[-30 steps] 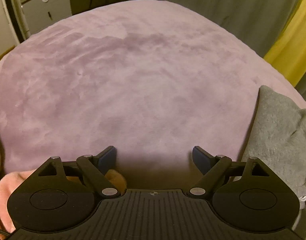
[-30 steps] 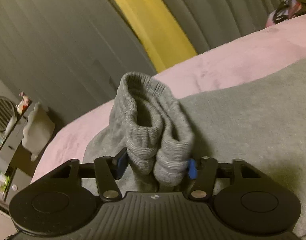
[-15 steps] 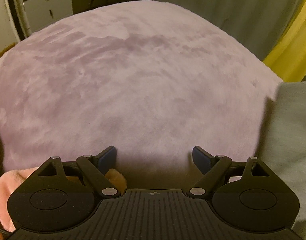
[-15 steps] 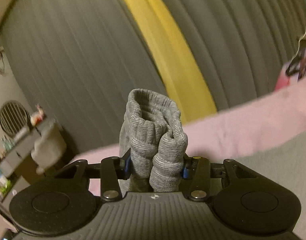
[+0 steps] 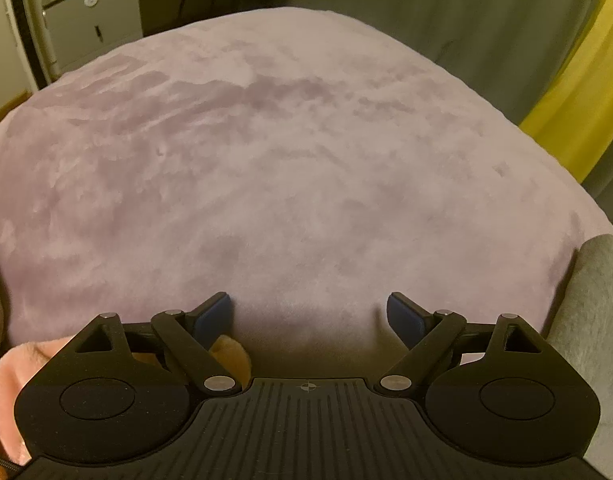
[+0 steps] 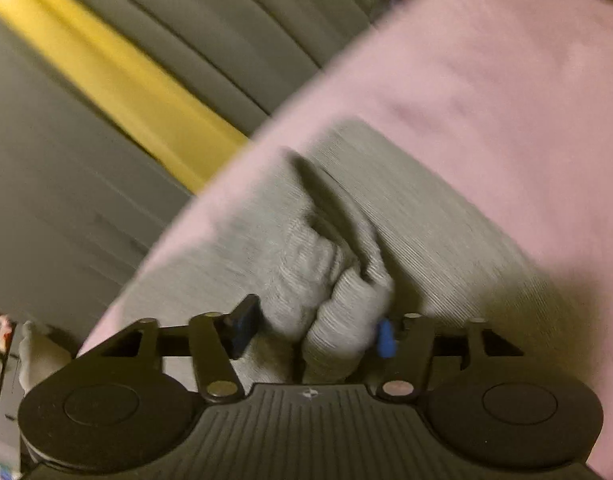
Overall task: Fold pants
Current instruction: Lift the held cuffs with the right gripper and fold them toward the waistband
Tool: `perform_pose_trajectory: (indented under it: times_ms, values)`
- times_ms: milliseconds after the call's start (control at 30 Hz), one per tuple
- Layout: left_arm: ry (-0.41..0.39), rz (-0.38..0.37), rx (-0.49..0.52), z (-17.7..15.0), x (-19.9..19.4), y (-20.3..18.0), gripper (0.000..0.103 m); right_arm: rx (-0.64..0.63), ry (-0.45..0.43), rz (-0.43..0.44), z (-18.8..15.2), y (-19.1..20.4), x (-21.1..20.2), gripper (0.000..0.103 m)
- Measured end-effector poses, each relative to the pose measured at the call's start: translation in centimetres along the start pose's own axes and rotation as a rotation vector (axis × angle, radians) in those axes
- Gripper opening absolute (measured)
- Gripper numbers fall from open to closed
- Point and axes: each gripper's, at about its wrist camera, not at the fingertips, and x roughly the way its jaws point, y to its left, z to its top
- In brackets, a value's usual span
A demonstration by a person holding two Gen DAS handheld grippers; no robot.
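The grey pants (image 6: 426, 216) lie on the pink blanket (image 6: 506, 80) in the right wrist view, which is motion-blurred. My right gripper (image 6: 312, 328) is shut on a bunched ribbed cuff of the pants (image 6: 306, 272), held between the blue pads. In the left wrist view a grey edge of the pants (image 5: 594, 304) shows at the far right. My left gripper (image 5: 308, 312) is open and empty, low over the bare pink blanket (image 5: 266, 160), to the left of the pants.
Grey curtains (image 5: 446, 8) with a yellow strip (image 5: 578, 92) hang behind the bed. A cabinet (image 5: 90, 28) stands at the far left past the bed's edge. A hand (image 5: 10, 368) shows under the left gripper.
My right gripper has swung down and over with the cuff, from facing the curtain to facing the pants on the bed. The pants edge in the left view has shifted. The left gripper stays open.
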Motion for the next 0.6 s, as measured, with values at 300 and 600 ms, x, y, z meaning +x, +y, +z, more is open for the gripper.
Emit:
perform_pose_trajectory:
  times_ms: [300,600]
  values:
    - [0.017,0.024,0.033,-0.1,0.3,-0.8,0.091,0.017,-0.020,0.039,1.3,1.1,0.8,0.046]
    - [0.019,0.025,0.036,-0.1,0.3,-0.9,0.091,-0.070,-0.136,0.226,3.5,6.6,-5.7,0.044]
